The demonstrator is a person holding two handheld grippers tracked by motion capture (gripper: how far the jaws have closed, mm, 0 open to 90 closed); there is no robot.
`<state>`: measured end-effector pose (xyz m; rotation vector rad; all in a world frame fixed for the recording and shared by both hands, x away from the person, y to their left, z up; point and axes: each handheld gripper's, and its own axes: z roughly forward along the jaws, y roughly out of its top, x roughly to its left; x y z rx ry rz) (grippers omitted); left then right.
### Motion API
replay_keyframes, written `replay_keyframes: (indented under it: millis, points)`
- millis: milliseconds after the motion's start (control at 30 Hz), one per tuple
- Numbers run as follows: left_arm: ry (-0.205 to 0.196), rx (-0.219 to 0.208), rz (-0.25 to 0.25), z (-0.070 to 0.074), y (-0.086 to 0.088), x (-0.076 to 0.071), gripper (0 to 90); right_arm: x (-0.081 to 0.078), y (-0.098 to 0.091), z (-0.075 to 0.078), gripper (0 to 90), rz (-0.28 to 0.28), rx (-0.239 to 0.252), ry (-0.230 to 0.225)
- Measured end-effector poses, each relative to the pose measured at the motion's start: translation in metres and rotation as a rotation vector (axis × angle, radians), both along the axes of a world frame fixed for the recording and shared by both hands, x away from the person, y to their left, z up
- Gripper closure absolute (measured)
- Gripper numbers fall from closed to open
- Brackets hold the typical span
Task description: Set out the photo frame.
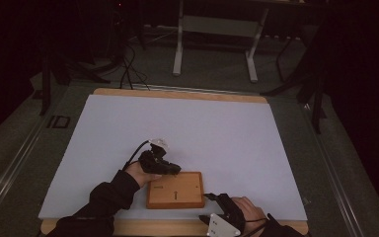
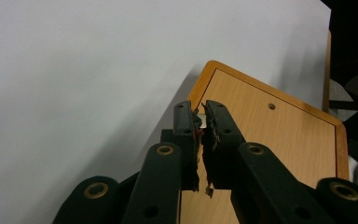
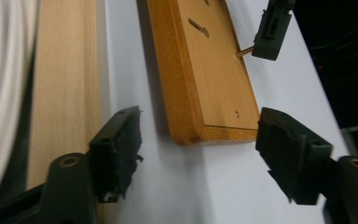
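Left gripper (image 2: 203, 122) pinched on a small thin piece at the board's corner; right gripper (image 3: 198, 149) spread wide beside the board.

The left jaws stand nearly together, nipping something small and pale between their worn pads; what it is, is too small to tell, though the right gripper view shows a short brass-coloured pin (image 3: 244, 51) jutting from that gripper toward the board's edge. The flat rectangular wooden board with rounded corners (image 1: 174, 189) lies on the white sheet (image 1: 217, 128) near the table's front edge, between both hands. The board looks rigid, light and smooth, so it may slide; I judge that clamping across its thick edge would serve best. The high view gives the layout; the right gripper view alone shows the board's thickness and a slot (image 3: 199, 27) in its face.
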<state>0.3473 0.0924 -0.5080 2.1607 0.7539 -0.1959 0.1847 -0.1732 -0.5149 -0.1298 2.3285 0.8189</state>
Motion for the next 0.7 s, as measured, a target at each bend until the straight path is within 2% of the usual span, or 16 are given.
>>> replay_keyframes:
  millis: [67,167,200,233,333,400,433,467,567,700]
  points:
    - [0.003,-0.003,-0.006,0.000,0.000,0.001,84.6,0.000,0.002,-0.002,35.5,0.015,-0.034,-0.031]
    - [0.007,-0.004,-0.008,0.000,0.000,0.002,84.6,-0.001,0.004,-0.005,37.4,0.019,-0.046,-0.062]
    - [0.008,-0.006,-0.008,0.000,0.000,0.002,84.7,-0.003,0.007,-0.008,39.7,0.025,-0.076,-0.106]
    - [0.010,-0.008,-0.008,-0.001,0.000,0.002,84.7,-0.004,0.008,-0.010,41.2,0.032,-0.087,-0.131]
    - [0.013,-0.009,-0.009,-0.001,0.000,0.003,84.6,-0.007,0.010,-0.016,45.0,0.035,-0.111,-0.200]
    - [0.011,-0.007,-0.014,0.000,0.000,0.003,84.7,-0.008,0.011,-0.018,47.1,0.035,-0.128,-0.226]
    - [0.014,-0.008,-0.012,0.000,0.000,0.003,84.6,-0.009,0.012,-0.021,48.3,0.039,-0.140,-0.273]
    - [0.013,-0.007,-0.013,0.000,0.000,0.003,84.6,-0.011,0.013,-0.022,49.3,0.040,-0.152,-0.300]
    - [0.014,-0.008,-0.014,0.000,0.000,0.003,84.6,-0.012,0.014,-0.026,52.6,0.045,-0.166,-0.334]
    - [0.016,-0.006,-0.017,0.000,0.000,0.004,84.6,-0.014,0.017,-0.032,55.8,0.065,-0.215,-0.380]
